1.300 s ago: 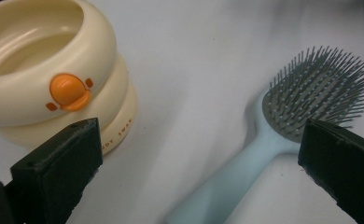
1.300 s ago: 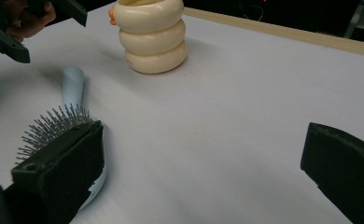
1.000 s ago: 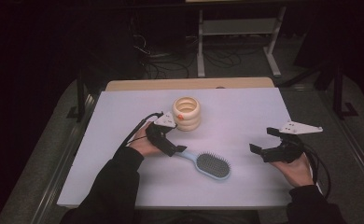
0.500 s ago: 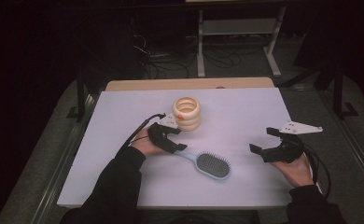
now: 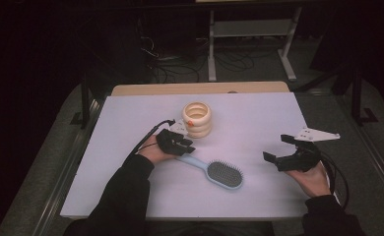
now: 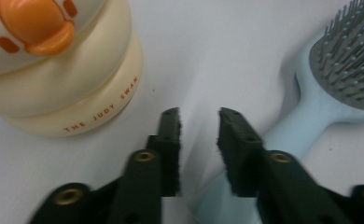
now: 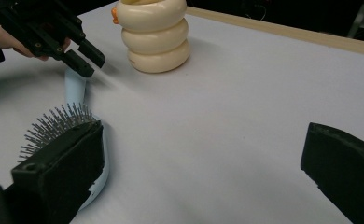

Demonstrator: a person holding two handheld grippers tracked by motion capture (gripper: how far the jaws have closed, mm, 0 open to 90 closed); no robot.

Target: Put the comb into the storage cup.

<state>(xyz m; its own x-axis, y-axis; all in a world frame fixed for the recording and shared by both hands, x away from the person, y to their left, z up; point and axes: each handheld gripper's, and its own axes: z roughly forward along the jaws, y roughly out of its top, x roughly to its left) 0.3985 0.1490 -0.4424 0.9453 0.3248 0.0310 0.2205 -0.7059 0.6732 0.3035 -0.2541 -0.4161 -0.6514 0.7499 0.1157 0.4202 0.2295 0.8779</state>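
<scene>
**High view.** Your brush lies flat on the table, near the front edge and about the middle. Its head points to your right and its handle runs up-left to your left claw. It looks like a light, stiff plastic thing. The handle is smooth and may slip or swivel in a loose pinch, and the bristles give, so they offer no hold. Take it across the handle, close to the head, so the head does not droop. The cream pot stands just behind the left claw, apart from the brush. Your right claw hovers well off to the right over bare table.

**Left gripper view.** The left claw has just been closing and its jaws now stand narrow. Between the tips you see only table. The handle passes under the jaw on the right, and its end shows in the gap near the jaws' base. I see no pad pressing on it, so I judge it not gripped yet. The claw looks set too near the handle's end, so the grip may catch only the tip. The pot stands close on the left.

**Right gripper view.** The right claw gapes wide and holds nothing. The brush head shows just past one jaw. Farther off, the left claw sits low over the handle.
</scene>
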